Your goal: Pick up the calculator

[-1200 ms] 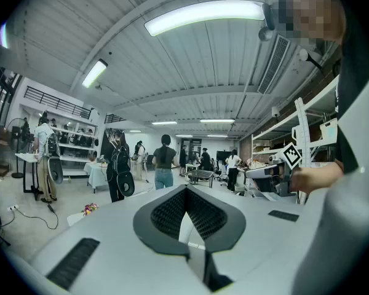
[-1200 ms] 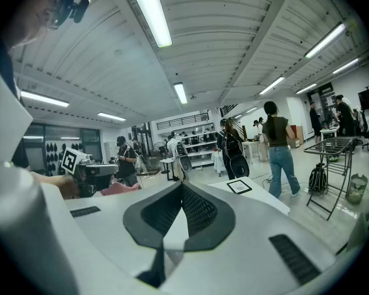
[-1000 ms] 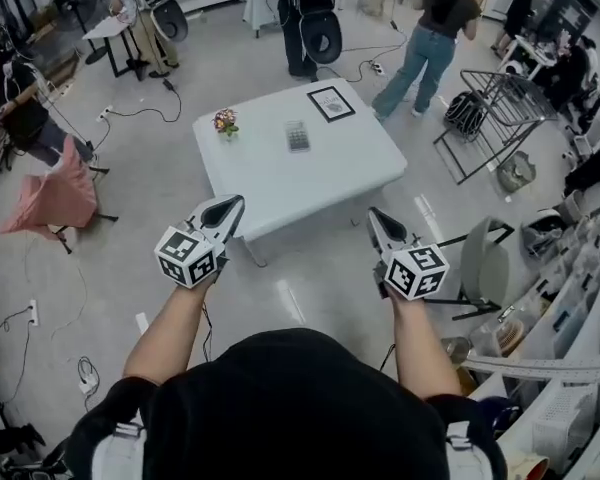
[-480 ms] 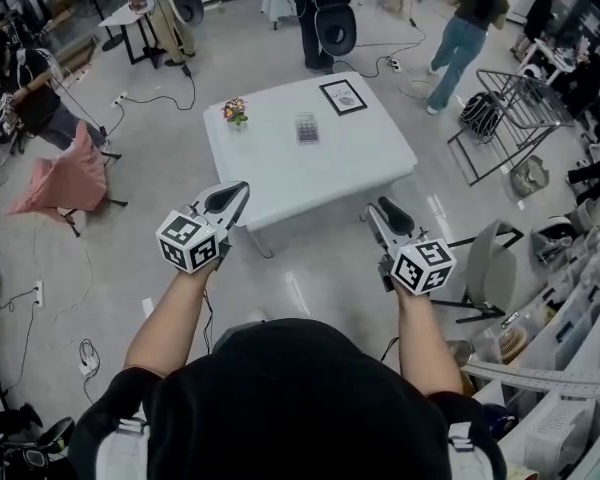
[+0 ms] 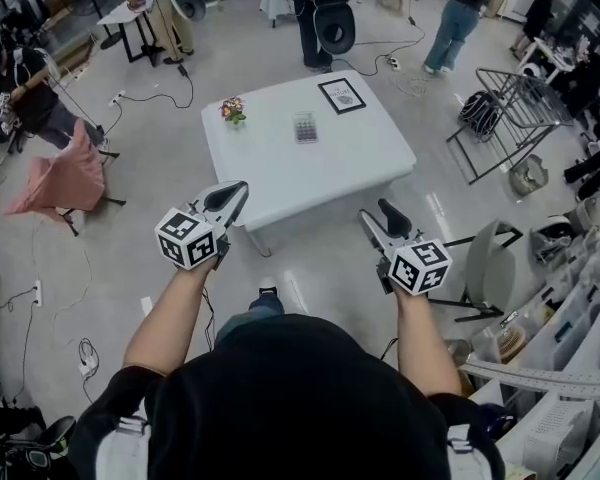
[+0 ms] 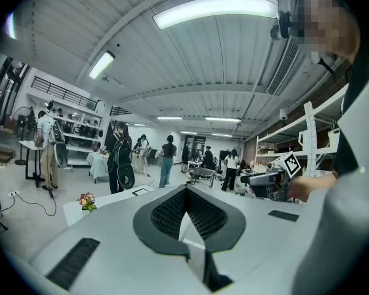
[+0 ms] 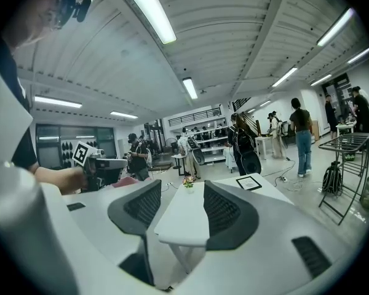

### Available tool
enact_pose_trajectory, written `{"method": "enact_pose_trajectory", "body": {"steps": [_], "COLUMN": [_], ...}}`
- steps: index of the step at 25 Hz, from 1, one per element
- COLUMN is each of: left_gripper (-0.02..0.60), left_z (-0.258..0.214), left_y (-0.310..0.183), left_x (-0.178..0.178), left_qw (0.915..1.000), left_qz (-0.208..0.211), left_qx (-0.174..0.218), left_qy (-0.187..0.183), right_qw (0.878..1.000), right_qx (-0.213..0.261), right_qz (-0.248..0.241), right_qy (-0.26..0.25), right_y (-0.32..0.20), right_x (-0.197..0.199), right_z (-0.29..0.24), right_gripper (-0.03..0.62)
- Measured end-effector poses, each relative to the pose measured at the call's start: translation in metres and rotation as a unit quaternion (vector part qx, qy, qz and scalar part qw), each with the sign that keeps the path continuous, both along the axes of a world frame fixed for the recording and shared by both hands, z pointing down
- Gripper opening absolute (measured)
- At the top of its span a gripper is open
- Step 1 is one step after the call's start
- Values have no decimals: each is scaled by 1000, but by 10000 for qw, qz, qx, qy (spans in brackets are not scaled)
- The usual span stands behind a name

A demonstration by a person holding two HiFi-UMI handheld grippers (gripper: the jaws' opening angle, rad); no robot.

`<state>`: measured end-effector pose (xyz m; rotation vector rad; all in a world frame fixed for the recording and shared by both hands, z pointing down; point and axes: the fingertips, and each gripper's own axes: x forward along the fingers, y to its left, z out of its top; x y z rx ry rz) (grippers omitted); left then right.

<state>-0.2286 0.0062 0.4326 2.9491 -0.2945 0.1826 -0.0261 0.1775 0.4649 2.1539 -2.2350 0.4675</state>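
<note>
The calculator (image 5: 304, 127), a small grey slab, lies flat near the middle of the white table (image 5: 350, 168), well ahead of both grippers. My left gripper (image 5: 234, 191) hovers over the floor off the table's near left corner, its jaws shut and empty (image 6: 186, 192). Off the near right corner, my right gripper (image 5: 378, 214) has its jaws opening, with nothing between them (image 7: 182, 186). The right gripper view looks along the table top (image 7: 178, 217). I cannot make out the calculator in either gripper view.
A small flower pot (image 5: 232, 110) and a framed picture (image 5: 342, 95) also sit on the table. A grey chair (image 5: 485, 268) stands close to my right, a wire rack (image 5: 500, 108) beyond it, and a pink-draped stand (image 5: 65, 183) at left. People and floor cables surround the table.
My right gripper's jaws have gone from shut to wide apart. Both hands have stayed about where they were. The person at the back right has walked further away.
</note>
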Motion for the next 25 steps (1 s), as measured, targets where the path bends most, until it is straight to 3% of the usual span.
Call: {"method": "enact_pose_trajectory", "body": {"steps": [10,25], "left_gripper": [15,15], "left_z": [25,33], "left_y": [-45,-156], "left_x": [27,79], "left_qw": [9995,9975], "left_qz": [113,584], "left_qx": [-289,-389], "left_qy": [-40,-86], "right_qw": [9995,9979], "right_qx": [-286,-382], "right_qz": [133,504], "right_qy": [-84,-122], "right_y": [-41,-143], "right_x": [23,57], "right_z": [20,19], "right_gripper": [232,232]}}
